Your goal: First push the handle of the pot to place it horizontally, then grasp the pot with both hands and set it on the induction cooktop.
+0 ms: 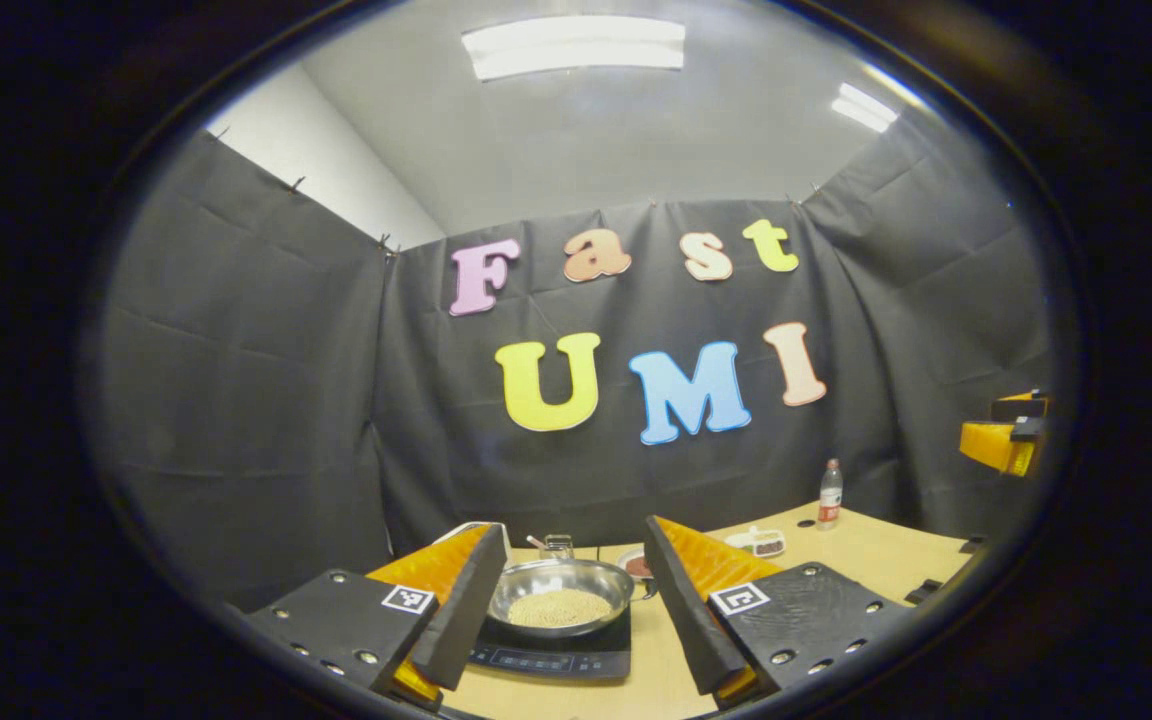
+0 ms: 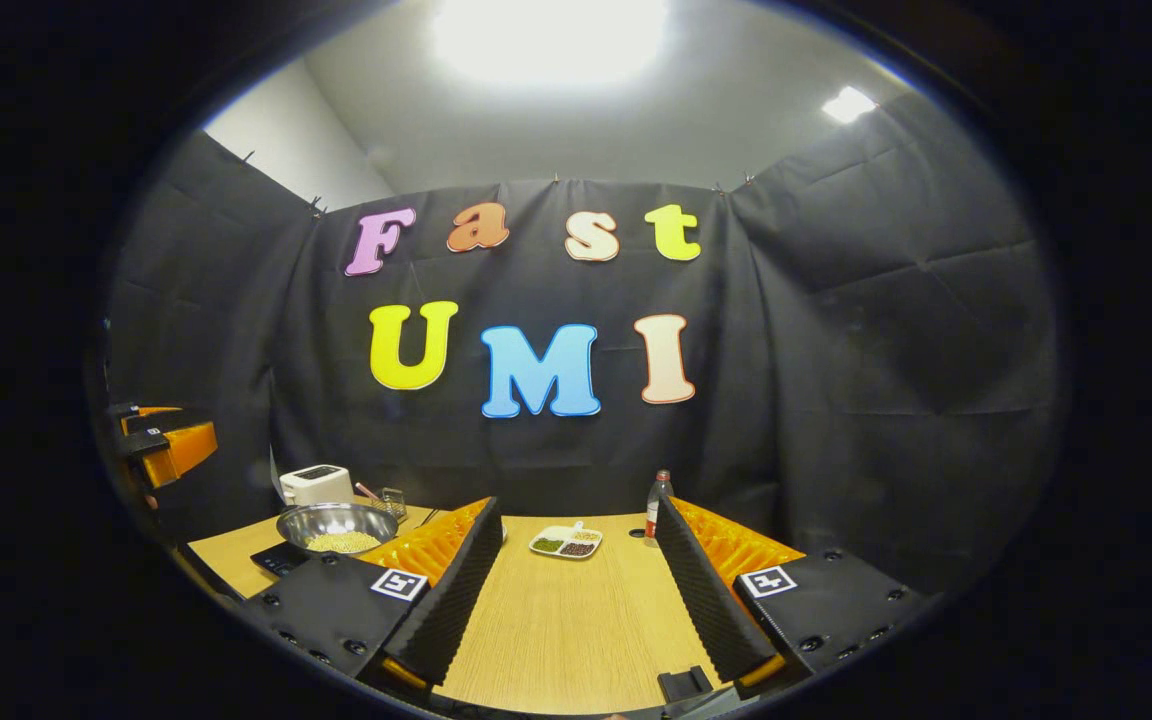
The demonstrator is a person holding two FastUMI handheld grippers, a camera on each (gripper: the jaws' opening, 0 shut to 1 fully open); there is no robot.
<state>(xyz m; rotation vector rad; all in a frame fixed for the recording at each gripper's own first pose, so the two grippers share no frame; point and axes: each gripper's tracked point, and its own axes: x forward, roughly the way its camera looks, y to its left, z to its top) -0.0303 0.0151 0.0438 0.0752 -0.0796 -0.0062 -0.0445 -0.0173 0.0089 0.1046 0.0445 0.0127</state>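
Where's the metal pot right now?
In the left gripper view, the shiny metal pot of pale grains sits on the black induction cooktop, between that gripper's open fingers.

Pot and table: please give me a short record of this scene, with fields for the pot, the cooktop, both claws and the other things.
pot: metal pot holding pale grains, sitting on the cooktop
cooktop: dark induction cooktop near the table's front edge
left claw: left claw open, apart from the pot
right claw: right claw open over bare table, holding nothing
other things: bottle upright at the back; divided dish with foods; white appliance behind the pot
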